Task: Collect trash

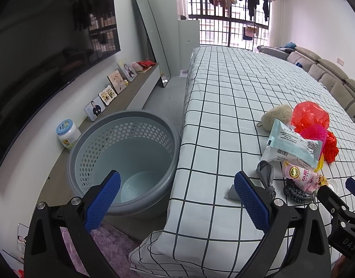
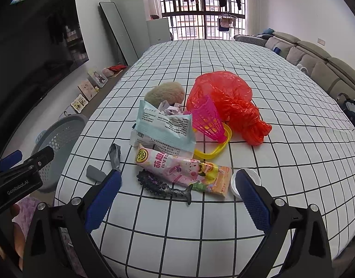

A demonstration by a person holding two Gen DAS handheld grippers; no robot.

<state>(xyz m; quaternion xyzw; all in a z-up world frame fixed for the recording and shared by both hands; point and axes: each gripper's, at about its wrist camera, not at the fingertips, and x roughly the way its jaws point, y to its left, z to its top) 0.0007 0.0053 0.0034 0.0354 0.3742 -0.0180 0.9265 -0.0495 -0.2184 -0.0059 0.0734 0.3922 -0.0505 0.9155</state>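
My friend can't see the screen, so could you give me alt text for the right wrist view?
An open two-fingered tool hovers over a pile of trash on a checked tablecloth: a pink snack wrapper, a pale blue packet, a crumpled red plastic bag. A grey perforated basket stands on the floor at left, beside the other tool.

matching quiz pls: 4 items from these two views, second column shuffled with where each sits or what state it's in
Things:
1. laundry basket
2. red plastic bag
3. pink snack packet
4. left gripper

Places or states:
A. on the checked cloth, far side of the pile
B. open, holding nothing
C. on the floor beside the table, nothing inside
D. nearest edge of the pile, partly over a black toy

Pairs: 1-C, 2-A, 3-D, 4-B
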